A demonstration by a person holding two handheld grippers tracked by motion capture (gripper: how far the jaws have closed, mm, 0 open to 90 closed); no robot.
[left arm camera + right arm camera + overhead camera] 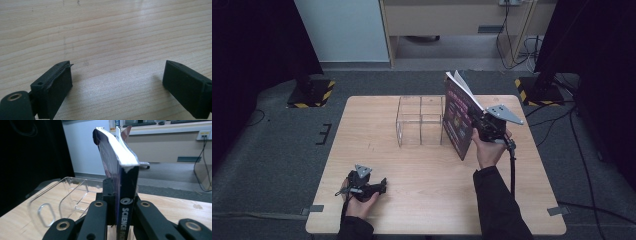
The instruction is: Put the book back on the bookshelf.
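right claw [479, 122] clenched on upright book's [457, 117] spine, beside clear organizer [419, 120], left claw [379, 186] released

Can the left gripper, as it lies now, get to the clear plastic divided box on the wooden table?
Probably yes. The left gripper rests open and empty on the light wooden table, and bare tabletop lies between it and the clear plastic divided box. The dark-covered book in the right gripper stands at the box's right side, away from that path.

Dark purple book [457, 119] with white pages, clear plastic organizer [419, 120], pale wood-grain table [422, 170], black tongs [379, 186].
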